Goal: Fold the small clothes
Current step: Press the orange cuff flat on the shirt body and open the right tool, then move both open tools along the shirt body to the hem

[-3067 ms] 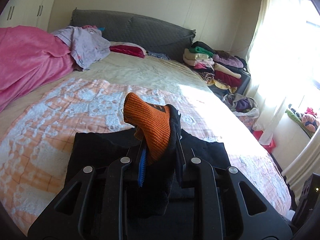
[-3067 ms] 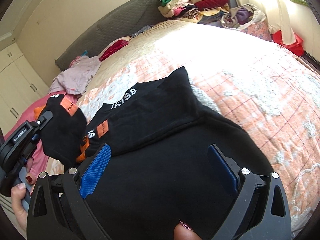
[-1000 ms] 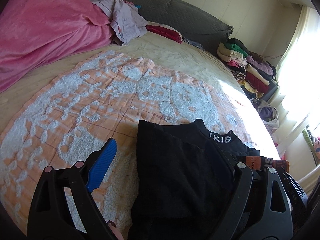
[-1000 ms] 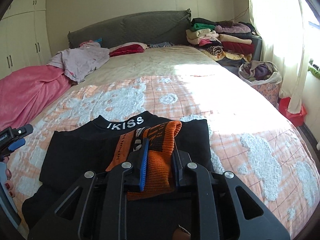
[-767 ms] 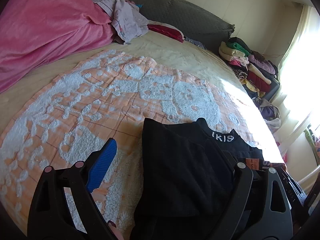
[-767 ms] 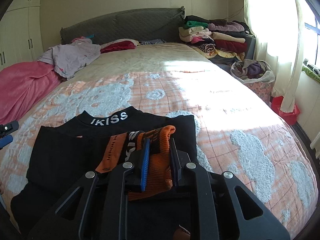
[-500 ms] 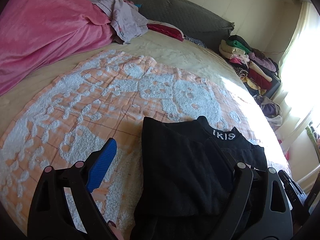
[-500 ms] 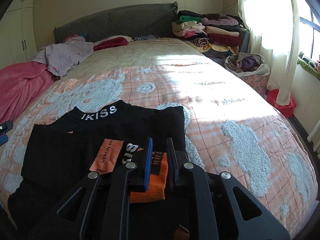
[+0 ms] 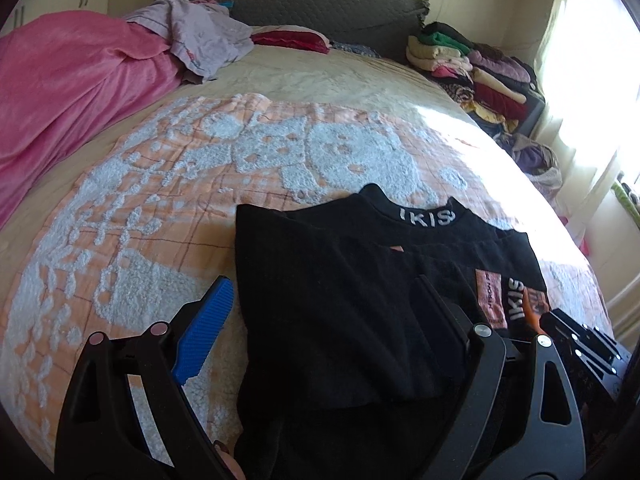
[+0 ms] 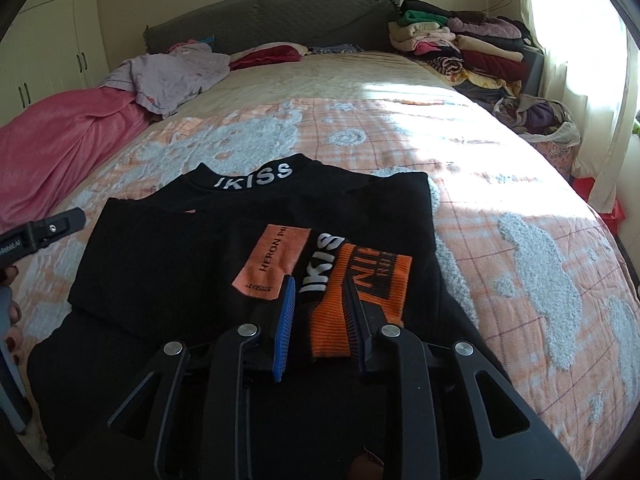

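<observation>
So the right gripper (image 10: pixel 320 300) had just been easing open around the orange cuff (image 10: pixel 360 292), which was laid across the black top (image 10: pixel 168 264) on the bed (image 10: pixel 500 168), I'd guess to tuck the sleeve in. Left gripper (image 9: pixel 324 308) hung wide open, empty, over the top's side. Collar read IKISS (image 10: pixel 253 176), patch (image 10: pixel 272 264) said HERON PR

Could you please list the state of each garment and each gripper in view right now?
black top: lying flat on bedspread, sleeves folded in.
orange cuff: laid on the top, between the right jaws.
right gripper: jaws just opening, pads apart from cuff.
left gripper: open wide, empty.
clothes stack: folded, piled.
</observation>
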### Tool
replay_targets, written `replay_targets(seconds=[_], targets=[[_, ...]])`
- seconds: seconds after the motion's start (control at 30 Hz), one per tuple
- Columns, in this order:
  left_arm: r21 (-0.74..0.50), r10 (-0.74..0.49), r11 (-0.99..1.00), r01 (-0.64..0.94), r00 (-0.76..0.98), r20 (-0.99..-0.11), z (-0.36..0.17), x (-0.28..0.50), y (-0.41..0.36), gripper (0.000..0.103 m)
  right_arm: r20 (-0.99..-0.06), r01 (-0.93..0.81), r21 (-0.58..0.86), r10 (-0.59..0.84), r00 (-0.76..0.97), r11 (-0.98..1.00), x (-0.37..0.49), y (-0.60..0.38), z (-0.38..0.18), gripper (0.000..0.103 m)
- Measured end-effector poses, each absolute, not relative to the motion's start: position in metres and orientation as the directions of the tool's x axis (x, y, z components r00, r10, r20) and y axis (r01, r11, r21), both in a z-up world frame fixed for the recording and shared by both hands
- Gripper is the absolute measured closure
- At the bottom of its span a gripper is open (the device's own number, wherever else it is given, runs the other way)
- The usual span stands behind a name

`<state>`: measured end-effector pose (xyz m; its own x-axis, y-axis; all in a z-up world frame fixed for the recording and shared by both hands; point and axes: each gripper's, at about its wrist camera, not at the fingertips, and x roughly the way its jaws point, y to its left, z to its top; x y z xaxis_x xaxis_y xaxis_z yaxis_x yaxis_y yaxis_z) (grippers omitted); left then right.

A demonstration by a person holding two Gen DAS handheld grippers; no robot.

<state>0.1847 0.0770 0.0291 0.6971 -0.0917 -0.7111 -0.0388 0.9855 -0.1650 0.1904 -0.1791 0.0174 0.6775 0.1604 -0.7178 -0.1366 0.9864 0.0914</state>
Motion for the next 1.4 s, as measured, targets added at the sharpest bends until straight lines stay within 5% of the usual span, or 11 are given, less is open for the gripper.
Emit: replay_targets(seconds=[0.53,0.6,0.97,1.27,1.4], targets=[[-0.059,-0.096,0.995,0.085,0.538,-0.837,-0.015,0.192,0.043,0.020,-0.781,-0.164,0.095,0.176,0.599,0.982,0.197,-0.167,-0.003,0.075],[-0.056,-0.092,0.995,0.084,0.533,-0.841,-0.017,0.192,0.044,0.020,-0.798,-0.136,0.069,0.137,0.587,0.988,0.199,-0.169,-0.009,0.063],[-0.071,-0.102,0.994,0.078,0.538,-0.837,-0.014,0.191,0.045,0.020,-0.765,-0.131,0.136,0.188,0.616,0.982,0.189,-0.179,-0.001,0.055],[-0.130,-0.146,0.989,0.070,0.559,-0.816,0.000,0.185,0.053,0.020,-0.723,-0.110,0.198,0.221,0.654,0.974,0.180,-0.189,0.016,0.020],[-0.132,-0.147,0.989,0.069,0.577,-0.804,0.006,0.181,0.055,0.019,-0.713,-0.103,0.206,0.221,0.665,0.973,0.178,-0.192,0.022,0.018]])
